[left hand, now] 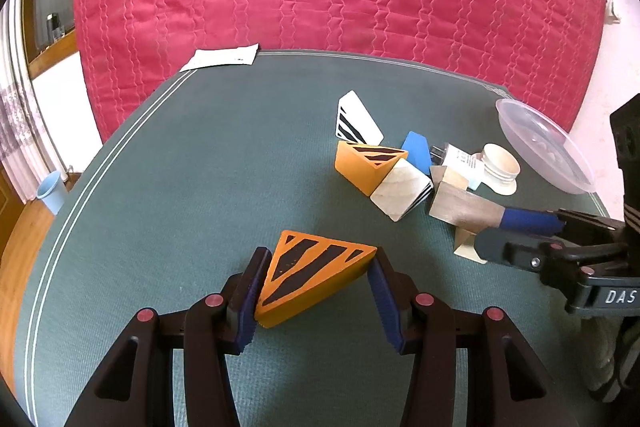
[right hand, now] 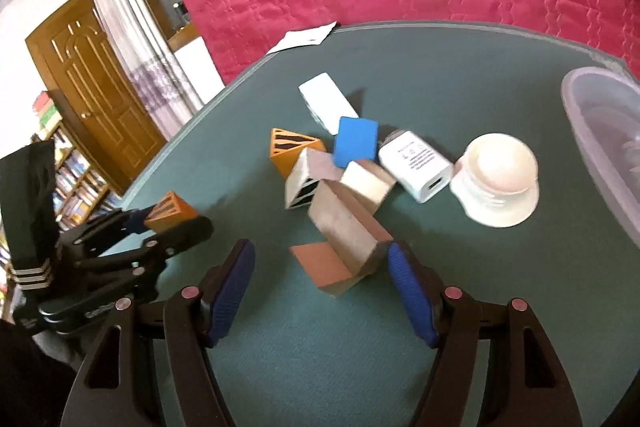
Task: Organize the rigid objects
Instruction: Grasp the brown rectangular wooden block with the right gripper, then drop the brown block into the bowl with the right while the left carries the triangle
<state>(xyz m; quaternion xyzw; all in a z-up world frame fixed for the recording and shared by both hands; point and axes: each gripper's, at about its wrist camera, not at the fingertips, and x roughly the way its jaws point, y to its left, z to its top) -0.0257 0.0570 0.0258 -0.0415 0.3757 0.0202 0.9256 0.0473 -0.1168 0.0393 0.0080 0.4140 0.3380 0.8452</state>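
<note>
Wedges, blocks and small household items lay scattered on the green desk [left hand: 168, 163]. The left tool [left hand: 316, 291] was clamped on an orange striped wedge [left hand: 312, 275], which sat on the desk at six o'clock in the left wrist view. At three o'clock from it lay the pile: a second orange wedge [left hand: 364, 163], a pale wooden block [left hand: 400, 193], a blue piece [left hand: 416, 147], a white charger [right hand: 416, 167] and a cream cap [right hand: 498, 183]. The right tool [right hand: 324, 291] stood apart around a long wooden block [right hand: 344, 227], one pad near its end. A clear plastic tub [right hand: 596, 131] sat at two o'clock.
</note>
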